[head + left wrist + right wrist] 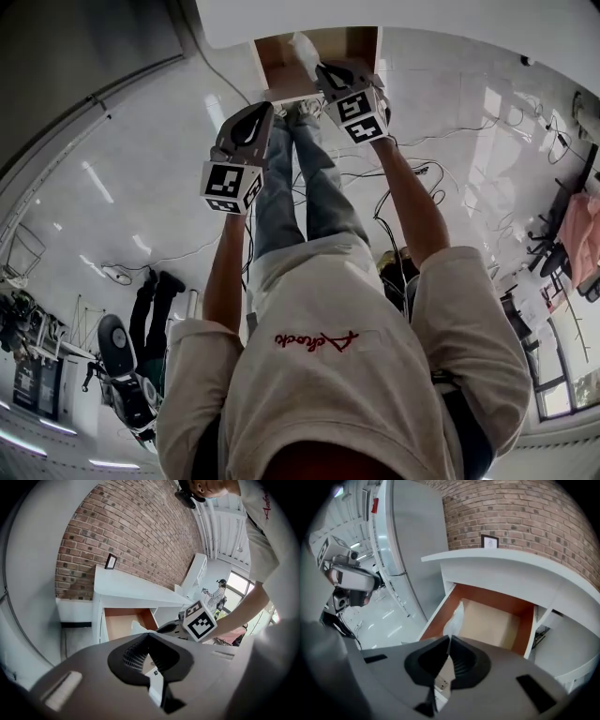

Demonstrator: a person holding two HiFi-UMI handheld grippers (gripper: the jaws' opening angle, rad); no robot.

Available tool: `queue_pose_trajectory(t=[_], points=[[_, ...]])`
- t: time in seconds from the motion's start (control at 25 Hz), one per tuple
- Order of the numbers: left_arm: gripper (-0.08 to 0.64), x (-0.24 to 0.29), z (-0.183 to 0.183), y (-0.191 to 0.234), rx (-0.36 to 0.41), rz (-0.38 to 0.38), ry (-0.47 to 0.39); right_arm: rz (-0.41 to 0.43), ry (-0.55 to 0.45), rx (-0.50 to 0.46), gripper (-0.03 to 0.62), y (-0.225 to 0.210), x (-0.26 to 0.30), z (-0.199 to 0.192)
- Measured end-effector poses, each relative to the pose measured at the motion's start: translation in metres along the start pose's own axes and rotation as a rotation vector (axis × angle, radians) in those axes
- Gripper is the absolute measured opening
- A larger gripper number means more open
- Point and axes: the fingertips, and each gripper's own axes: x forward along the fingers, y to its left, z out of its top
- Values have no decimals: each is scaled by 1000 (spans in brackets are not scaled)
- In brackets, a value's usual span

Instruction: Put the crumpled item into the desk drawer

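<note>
The crumpled item (454, 615) is a white wad, standing up against the left wall of the open desk drawer (497, 625). My right gripper (449, 638) is shut on the wad's lower end, at the drawer's front edge. In the head view the right gripper (323, 73) reaches into the drawer (361, 45) with the crumpled item (305, 47) at its tip. My left gripper (258, 111) hangs lower left, short of the drawer. It is shut with nothing in it (149, 635), and over its jaws I see the drawer (119, 623) and the wad (139, 627).
The drawer hangs under a curved white desk top (501, 566) against a brick wall (525, 517), with a small picture frame (489, 541) on top. A tall grey cabinet (412, 541) stands left of the desk. Cables (450, 150) lie on the glossy floor. Another person (216, 597) stands far off.
</note>
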Motion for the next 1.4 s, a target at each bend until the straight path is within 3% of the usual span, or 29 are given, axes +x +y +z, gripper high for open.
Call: queue_pose_trajectory(t=[0.4,0.72,1.0,1.16,1.28,1.4], points=[[9,4,-8,4,-39,19,0,161,130,-272,12,9,47,-19],[9,5,-25,6,-50,28,17,234,158,-232,14,6,76,-35],[9,3,-25,7,-66,26,14,141,177,-93,14,-26,100,-43],[9,1,-25,15,-71,32,16,101,193,-74,15,-34,107,-45],[9,1,-23,15,-65,31,9,62,192,-73,87,-41,106,-45],[9,1,-24,12,-58,26,10,34,178,-63,106,-48,103,-44]])
